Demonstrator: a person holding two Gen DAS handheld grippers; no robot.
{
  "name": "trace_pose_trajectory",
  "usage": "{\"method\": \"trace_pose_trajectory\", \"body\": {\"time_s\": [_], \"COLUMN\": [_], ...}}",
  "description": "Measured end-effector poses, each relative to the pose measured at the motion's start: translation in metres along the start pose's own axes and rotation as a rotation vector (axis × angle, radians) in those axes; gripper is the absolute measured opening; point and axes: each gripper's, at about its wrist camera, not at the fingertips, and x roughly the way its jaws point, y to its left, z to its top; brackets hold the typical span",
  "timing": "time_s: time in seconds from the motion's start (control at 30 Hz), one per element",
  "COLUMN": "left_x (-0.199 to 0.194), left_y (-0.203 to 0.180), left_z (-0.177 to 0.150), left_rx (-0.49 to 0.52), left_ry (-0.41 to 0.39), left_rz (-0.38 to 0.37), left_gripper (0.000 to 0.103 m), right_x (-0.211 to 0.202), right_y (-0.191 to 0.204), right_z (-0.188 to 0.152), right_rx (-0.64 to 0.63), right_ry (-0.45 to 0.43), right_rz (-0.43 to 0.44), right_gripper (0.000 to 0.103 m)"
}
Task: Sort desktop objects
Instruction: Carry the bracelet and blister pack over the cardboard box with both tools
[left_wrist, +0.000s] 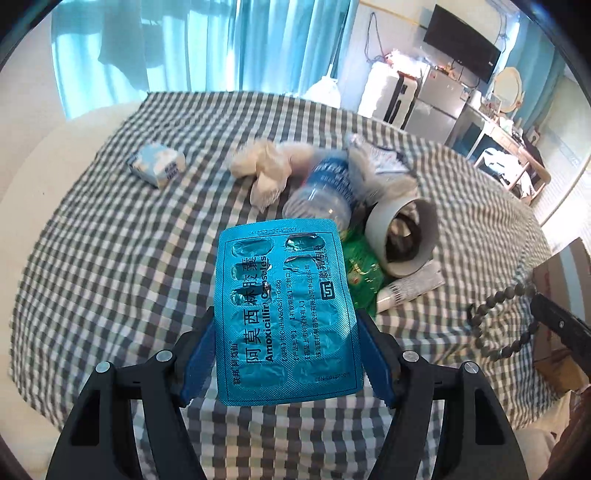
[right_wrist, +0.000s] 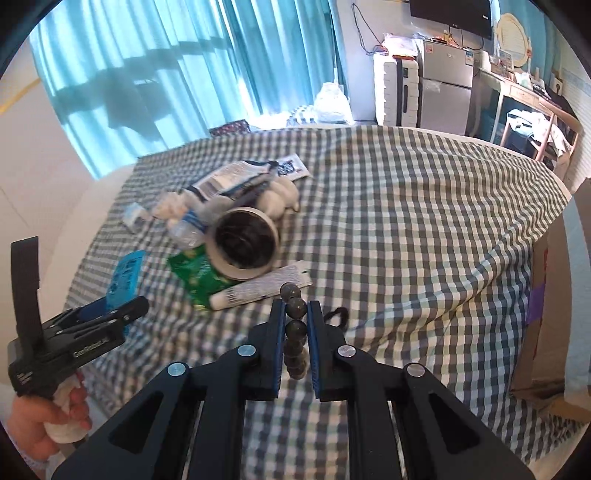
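Observation:
My left gripper (left_wrist: 286, 325) is shut on a blue amoxicillin blister pack (left_wrist: 286, 314) and holds it above the checked tablecloth (left_wrist: 110, 258). The pack also shows in the right wrist view (right_wrist: 123, 278), held by the left gripper (right_wrist: 110, 312). My right gripper (right_wrist: 295, 314) is shut on a string of dark beads (right_wrist: 295, 332), lifted off the cloth. The beads also show in the left wrist view (left_wrist: 498, 325). A pile lies at the table's middle: tape roll (right_wrist: 242, 243), plastic bottle (left_wrist: 325, 192), green packet (right_wrist: 197, 277), white tube (right_wrist: 258, 288), crumpled tissues (left_wrist: 266, 166).
A small blue-white tissue pack (left_wrist: 157, 164) lies apart at the far left of the table. A cardboard box (right_wrist: 546, 332) stands at the table's right edge. Curtains, a fridge (right_wrist: 447, 92) and shelves are behind.

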Motion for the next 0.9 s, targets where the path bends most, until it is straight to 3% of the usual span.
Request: {"method": "trace_pose_trajectory", "body": {"time_s": [0.9], "left_x": [-0.148], "left_y": [-0.057], "left_z": [0.011], "left_rx": [0.139], "left_ry": [-0.226], "left_rz": [-0.087], "left_gripper": [0.072], "right_x": [-0.140], "right_y": [0.028], "right_z": [-0.009], "right_rx": [-0.026], "right_ry": [-0.149], "right_rz": [0.057], "right_gripper": [0.012]}}
